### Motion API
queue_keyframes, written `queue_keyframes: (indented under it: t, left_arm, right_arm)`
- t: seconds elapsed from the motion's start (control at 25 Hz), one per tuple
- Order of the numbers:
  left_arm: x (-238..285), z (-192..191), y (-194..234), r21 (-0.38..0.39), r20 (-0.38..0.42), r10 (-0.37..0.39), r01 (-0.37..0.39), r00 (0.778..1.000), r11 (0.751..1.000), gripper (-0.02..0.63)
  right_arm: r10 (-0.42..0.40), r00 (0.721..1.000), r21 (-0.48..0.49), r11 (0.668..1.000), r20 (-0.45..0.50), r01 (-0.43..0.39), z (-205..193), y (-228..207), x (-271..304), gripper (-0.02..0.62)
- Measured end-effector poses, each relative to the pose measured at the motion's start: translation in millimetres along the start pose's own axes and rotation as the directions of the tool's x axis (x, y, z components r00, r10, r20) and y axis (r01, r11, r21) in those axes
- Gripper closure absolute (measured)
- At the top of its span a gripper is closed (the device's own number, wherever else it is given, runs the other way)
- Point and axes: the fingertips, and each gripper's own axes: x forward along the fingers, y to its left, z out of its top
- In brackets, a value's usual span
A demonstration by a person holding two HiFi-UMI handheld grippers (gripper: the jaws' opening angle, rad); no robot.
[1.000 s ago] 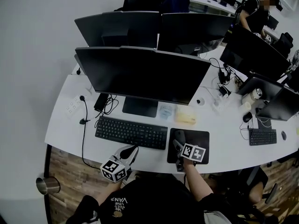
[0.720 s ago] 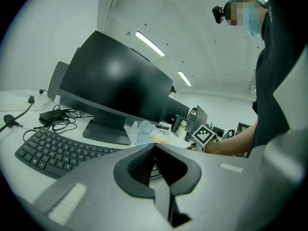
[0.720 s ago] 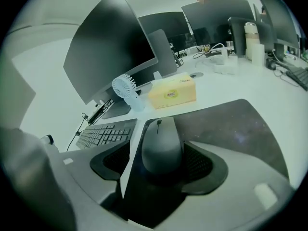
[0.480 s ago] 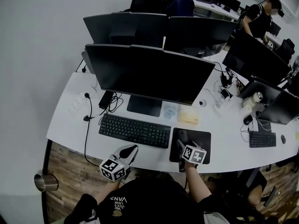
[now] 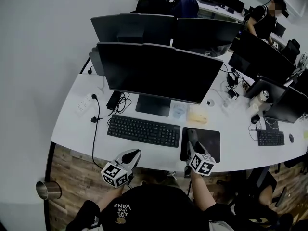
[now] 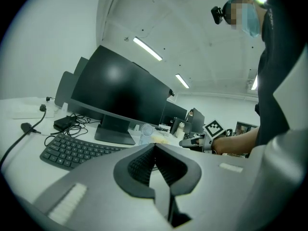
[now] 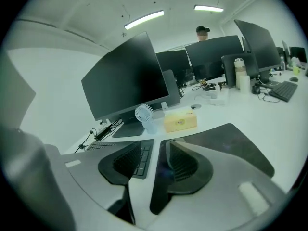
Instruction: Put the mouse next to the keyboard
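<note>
A black keyboard (image 5: 144, 131) lies in front of the big monitor. To its right, a dark mouse (image 5: 191, 134) rests on the left part of a black mouse pad (image 5: 210, 141). My right gripper (image 5: 193, 146) reaches onto the pad from the front edge, its tips at the mouse. In the right gripper view the right gripper (image 7: 155, 143) has closing jaws with a gap left between them. The keyboard's end (image 7: 143, 155) and bare desk show through the gap, and the mouse is not clear there. My left gripper (image 5: 132, 156) hovers shut and empty at the desk's front edge.
A large monitor (image 5: 154, 71) stands behind the keyboard, with cables (image 5: 120, 100) to its left. A small fan (image 7: 143, 114) and a yellow box (image 7: 180, 121) sit by the monitor's foot. More monitors and a person (image 5: 264, 18) fill the right side. A metal cup (image 5: 48, 190) stands on the floor.
The head view has drifted, so everything sits a little further right. The right gripper's cube is now nearer the desk's front edge. The mouse and left gripper keep their places.
</note>
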Motion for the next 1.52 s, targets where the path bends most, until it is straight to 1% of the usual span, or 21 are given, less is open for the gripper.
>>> queue_keyframes:
  t: [0.08,0.28,0.32,0.44,0.6,0.76,0.92,1.08,1.2,1.52]
  left_arm:
    - [-9,0,1,0.004,0.003,-0.004,0.004,1.000,1.000,0.604]
    - [-31,-2,-1,0.011,0.012,-0.021,0.021,1.000,1.000,0.604]
    - [-36,-3,-2,0.012,0.014,-0.025,0.025,1.000,1.000,0.604]
    - [-46,-4,-4,0.014,0.022,-0.035,0.035,0.999,0.999,0.604]
    - [-60,-4,-7,0.012,0.036,-0.029,0.028,0.999,1.000,0.604]
    - [-71,-6,-10,0.008,0.051,0.002,-0.002,0.999,1.000,0.604]
    - [-73,-6,-18,-0.001,0.076,0.040,-0.040,0.996,0.999,0.604]
    - [-68,-7,-42,-0.007,0.096,0.062,-0.061,0.993,0.998,0.604]
    - [-63,-11,-61,0.006,0.093,0.063,-0.064,0.994,0.998,0.604]
    - [-55,-28,-109,0.004,0.095,0.110,-0.110,0.989,0.994,0.604]
  right_arm:
    - [0.012,1.000,-0.007,1.000,0.029,-0.012,0,12,-9,0.430]
    - [0.031,0.996,-0.020,0.999,0.084,-0.029,-8,35,-31,0.580]
    - [0.040,0.994,-0.019,0.999,0.097,-0.038,-9,41,-35,0.589]
    - [0.082,0.989,-0.021,0.997,0.125,-0.080,-11,59,-48,0.589]
    - [0.147,0.981,-0.033,0.989,0.126,-0.144,-18,81,-59,0.589]
    - [0.209,0.972,-0.066,0.977,0.105,-0.203,-22,97,-65,0.591]
    - [0.268,0.960,-0.114,0.959,0.077,-0.259,-23,104,-71,0.591]
    - [0.313,0.949,-0.159,0.940,0.050,-0.301,-21,100,-83,0.591]
    - [0.344,0.938,-0.195,0.923,0.040,-0.330,-17,96,-93,0.591]
    - [0.418,0.908,-0.270,0.873,-0.011,-0.406,-24,73,-120,0.591]
